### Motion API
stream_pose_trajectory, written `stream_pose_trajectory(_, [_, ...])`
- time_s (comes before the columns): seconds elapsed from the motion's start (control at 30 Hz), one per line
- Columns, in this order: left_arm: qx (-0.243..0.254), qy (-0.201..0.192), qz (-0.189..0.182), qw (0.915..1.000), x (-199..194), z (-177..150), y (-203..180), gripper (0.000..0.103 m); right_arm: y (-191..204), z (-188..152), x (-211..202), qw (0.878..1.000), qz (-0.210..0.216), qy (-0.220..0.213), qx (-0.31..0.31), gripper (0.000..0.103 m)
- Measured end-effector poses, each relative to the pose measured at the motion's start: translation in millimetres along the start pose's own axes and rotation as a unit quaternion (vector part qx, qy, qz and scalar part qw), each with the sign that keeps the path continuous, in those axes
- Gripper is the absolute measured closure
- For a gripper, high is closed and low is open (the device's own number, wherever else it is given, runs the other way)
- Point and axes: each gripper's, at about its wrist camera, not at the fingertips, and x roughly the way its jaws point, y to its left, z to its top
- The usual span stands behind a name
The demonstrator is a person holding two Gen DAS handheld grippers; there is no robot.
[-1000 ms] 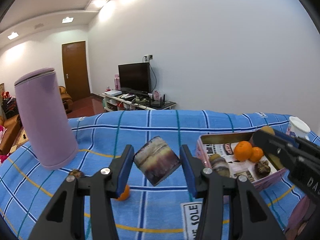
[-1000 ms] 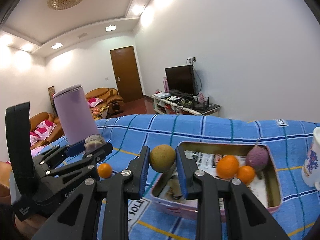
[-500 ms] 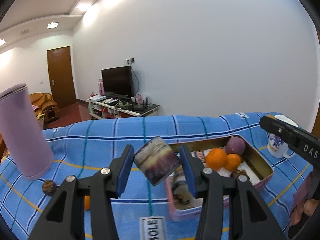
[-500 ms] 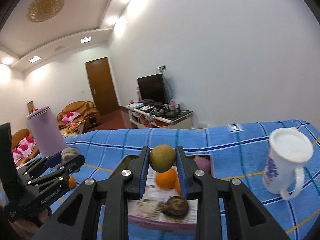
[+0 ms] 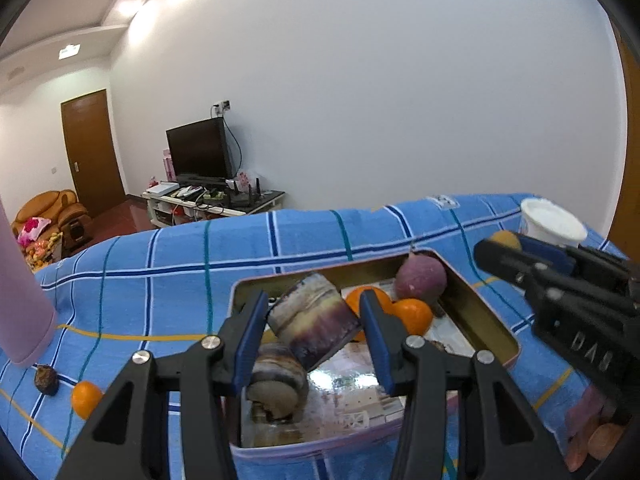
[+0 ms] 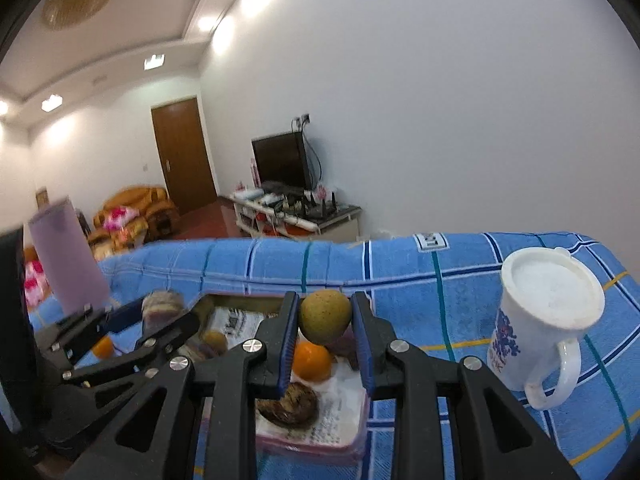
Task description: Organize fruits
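My left gripper (image 5: 314,304) is shut on a purple-and-cream streaked chunk (image 5: 316,326), tilted, just above the near left part of a paper-lined tin (image 5: 496,332). In the tin lie a second streaked chunk (image 5: 276,384), two oranges (image 5: 414,314) and a purple round fruit (image 5: 420,278). My right gripper (image 6: 325,304) is shut on a green-brown round fruit (image 6: 325,316), above the tin (image 6: 312,446), over an orange (image 6: 312,360) and a dark wrinkled fruit (image 6: 290,404). Each view shows the other gripper from the side.
A white mug (image 6: 548,320) stands right of the tin on the blue striped cloth (image 5: 160,280). A tall lilac cylinder (image 5: 20,300) stands at the far left. Near it, an orange (image 5: 86,398) and a small dark fruit (image 5: 46,378) lie loose on the cloth.
Both grippers have swung to the right with their fruits still held. The tin now lies under the left gripper, and the mug has come into the right wrist view.
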Motion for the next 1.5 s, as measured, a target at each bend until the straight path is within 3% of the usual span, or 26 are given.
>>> stream_pose_trajectory(0.2, [0.001, 0.028, 0.003, 0.9996, 15.3, -6.1, -6.1, 0.054, -4.5, -6.0, 15.6, 0.999, 0.002, 0.035, 0.005, 0.075])
stream_pose_trajectory(0.5, [0.003, 0.036, 0.009, 0.9993, 16.3, -5.6, -5.3, 0.054, 1.1, -15.7, 29.2, 0.998, 0.006, 0.069, 0.002, 0.075])
stream_pose_trajectory(1.07, [-0.001, 0.068, 0.016, 0.9976, 33.9, -6.2, -5.1, 0.053, 8.1, -23.2, 40.3, 0.995, 0.021, 0.099, 0.002, 0.075])
stream_pose_trajectory(1.5, [0.003, 0.069, 0.02, 0.9974, 35.8, -6.0, -6.8, 0.053, 8.4, -26.5, 45.8, 0.993, 0.031, 0.111, 0.009, 0.075])
